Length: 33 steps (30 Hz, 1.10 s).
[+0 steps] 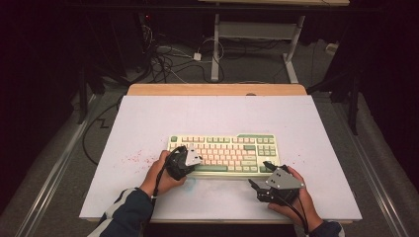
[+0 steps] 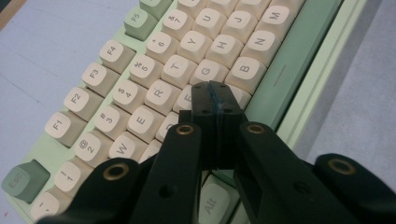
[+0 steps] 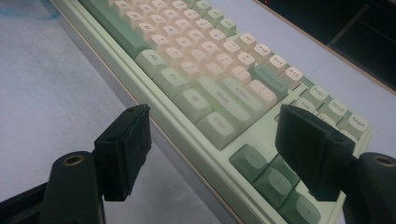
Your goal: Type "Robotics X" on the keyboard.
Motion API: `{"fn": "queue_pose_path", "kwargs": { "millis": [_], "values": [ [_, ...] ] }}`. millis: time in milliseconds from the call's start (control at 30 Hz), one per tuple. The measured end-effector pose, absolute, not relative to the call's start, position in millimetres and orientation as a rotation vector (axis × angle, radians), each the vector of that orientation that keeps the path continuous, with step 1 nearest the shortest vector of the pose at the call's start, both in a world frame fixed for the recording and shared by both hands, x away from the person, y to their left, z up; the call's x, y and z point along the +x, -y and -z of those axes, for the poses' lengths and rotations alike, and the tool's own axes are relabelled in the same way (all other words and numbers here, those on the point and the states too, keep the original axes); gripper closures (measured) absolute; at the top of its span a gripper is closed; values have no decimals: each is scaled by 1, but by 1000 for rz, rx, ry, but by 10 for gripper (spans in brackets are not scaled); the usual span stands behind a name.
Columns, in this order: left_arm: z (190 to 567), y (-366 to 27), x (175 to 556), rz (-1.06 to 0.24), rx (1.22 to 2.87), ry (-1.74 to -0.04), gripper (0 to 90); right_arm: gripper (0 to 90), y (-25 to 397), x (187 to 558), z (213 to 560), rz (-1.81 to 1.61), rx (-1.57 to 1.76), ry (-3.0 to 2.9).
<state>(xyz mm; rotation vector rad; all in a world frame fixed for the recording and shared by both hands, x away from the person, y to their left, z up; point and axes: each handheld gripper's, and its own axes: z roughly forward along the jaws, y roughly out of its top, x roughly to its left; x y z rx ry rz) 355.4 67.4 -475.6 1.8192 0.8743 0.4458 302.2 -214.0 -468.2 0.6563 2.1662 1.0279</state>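
Observation:
A pale green keyboard [image 1: 225, 148] with cream and green keys lies in the middle of the white table top [image 1: 222, 113]. My left gripper [image 1: 190, 159] is shut, its jaws pressed together with nothing between them. In the left gripper view its tips [image 2: 212, 93] hover over the letter keys near F and V, just above the space bar [image 2: 289, 65]. My right gripper [image 1: 259, 173] is open at the keyboard's front right corner. In the right gripper view its jaws [image 3: 212, 121] straddle that corner, with the Ctrl key [image 3: 217, 123] and arrow keys [image 3: 273, 179] between them.
Red specks [image 1: 136, 158] dot the white top left of the keyboard. A wooden edge [image 1: 217, 89] runs along the table's far side. Beyond it, cables [image 1: 168, 59] and a desk frame [image 1: 216, 49] stand on the floor. Bare white surface surrounds the keyboard.

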Motion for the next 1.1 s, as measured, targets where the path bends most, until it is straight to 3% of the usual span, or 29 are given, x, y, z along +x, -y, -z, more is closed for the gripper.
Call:
{"fn": "queue_pose_path", "kwargs": {
  "millis": [333,700,933,1100],
  "values": [
    [470,-70,353,-464,1773,-853,779,276,214,301,467,-1036,658,-2162],
    [465,-82,348,-496,1706,-829,534,276,215,302,466,-1046,665,-2156],
    [463,-89,342,-527,1660,-817,332,276,216,302,465,-1044,669,-2155],
    [461,-92,339,-529,1616,-812,243,276,216,302,465,-1044,672,-2152]
  ]
}}
